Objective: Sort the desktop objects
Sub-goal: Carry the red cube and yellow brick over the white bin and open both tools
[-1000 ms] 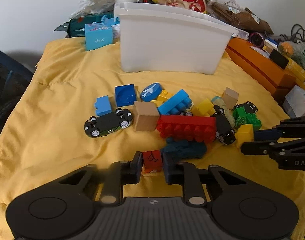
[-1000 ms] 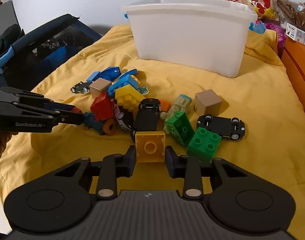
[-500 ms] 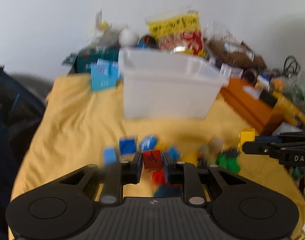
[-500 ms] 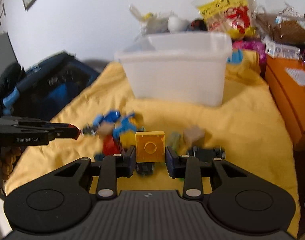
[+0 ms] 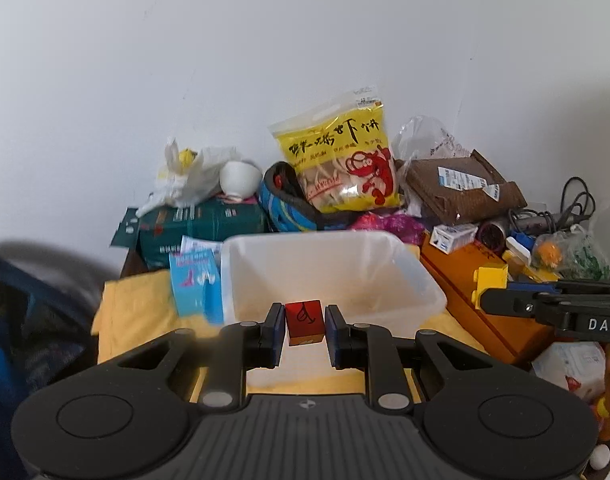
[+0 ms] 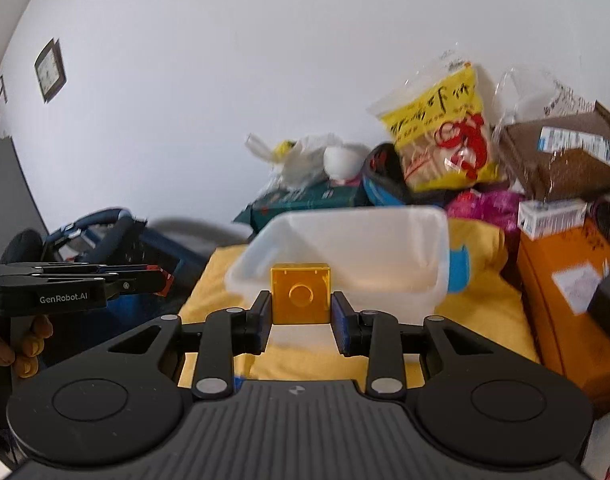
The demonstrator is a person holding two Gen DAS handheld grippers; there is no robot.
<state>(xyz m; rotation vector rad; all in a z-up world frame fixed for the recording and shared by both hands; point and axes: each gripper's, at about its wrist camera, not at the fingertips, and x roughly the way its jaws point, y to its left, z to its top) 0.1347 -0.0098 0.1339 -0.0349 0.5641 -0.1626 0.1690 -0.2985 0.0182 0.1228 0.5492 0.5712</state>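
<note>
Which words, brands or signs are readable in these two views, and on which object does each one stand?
"GenRobot.AI": side of the left gripper, seen from the right wrist.
"DAS", cut off by the frame edge: side of the right gripper, seen from the left wrist.
A black handwritten mark, not a clear letter: red cube.
Yellow snack bag: Chinese characters, too unclear to transcribe.
Box labels: too small.

The little cube [image 5: 304,322] is red with a black squiggle on it, the brick [image 6: 300,294] is yellow, the tub [image 5: 401,280] is see-through white, the cloth [image 6: 485,304] is yellow, the snack bag [image 5: 345,164] is yellow with a red lobster, and the wall [image 5: 265,60] is white.
</note>
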